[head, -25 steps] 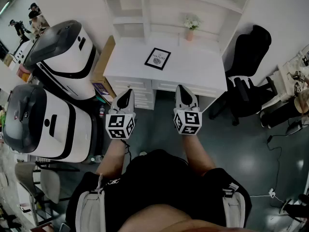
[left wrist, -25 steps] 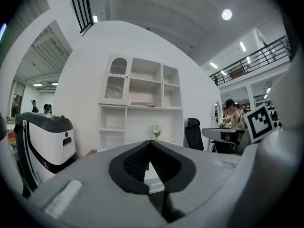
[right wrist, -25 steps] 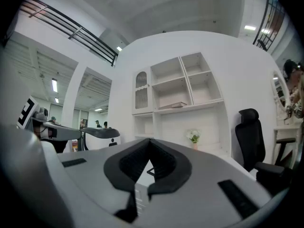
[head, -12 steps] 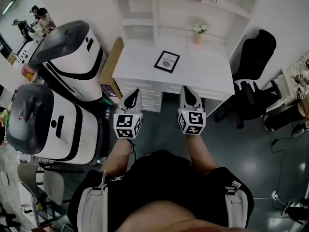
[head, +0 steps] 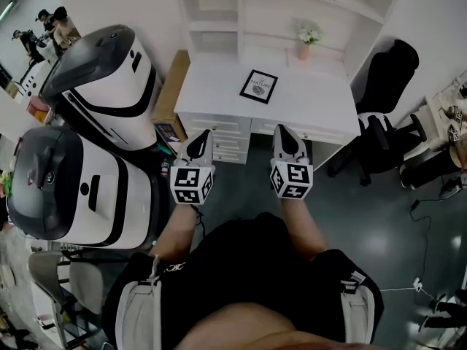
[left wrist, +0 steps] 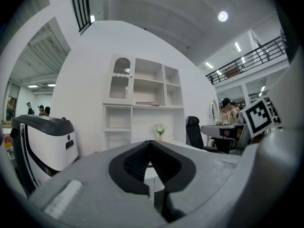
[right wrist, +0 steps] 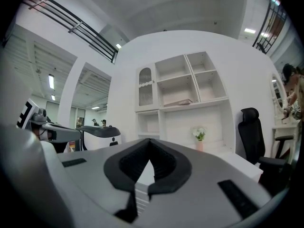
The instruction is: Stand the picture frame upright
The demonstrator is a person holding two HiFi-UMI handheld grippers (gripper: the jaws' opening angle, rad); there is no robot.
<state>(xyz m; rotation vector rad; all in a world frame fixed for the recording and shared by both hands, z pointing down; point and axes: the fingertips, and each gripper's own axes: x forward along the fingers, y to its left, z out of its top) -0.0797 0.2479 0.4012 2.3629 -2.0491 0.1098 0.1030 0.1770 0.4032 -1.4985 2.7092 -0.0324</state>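
**Both grippers shut and empty in front of the desk, frame lying flat on it**

Head view, left side of frame: two big white-and-grey machines, one upper left (head: 102,79) and one mid left (head: 73,188), side by side. Top centre: white desk (head: 219,97) with drawers, and a white shelf unit (head: 292,9) rising off its back edge, compartments open. A brown cardboard box (head: 171,86) sits between the upper machine and the desk's left end. Right of the desk, upper right of frame: black office chair (head: 387,97), close to the desk corner. Bottom centre: the person's torso in black (head: 241,268), both forearms reaching up the frame.

Left gripper (head: 203,135) and right gripper (head: 283,131) are in mid frame, level with each other, a gap between them, tips pointing at the desk front. Both are over dark floor, short of the desk edge, touching nothing. In the left gripper view the jaws meet at the tip with nothing between them; same in the right gripper view: closed, empty.

Picture frame (head: 259,86): black border, white print, flat on its back on the desk top, about the middle, a bit skewed. Well apart from both grippers. A small pink vase with flowers (head: 309,39) stands upright at the back right of the desk, near the shelf unit, apart from the frame.
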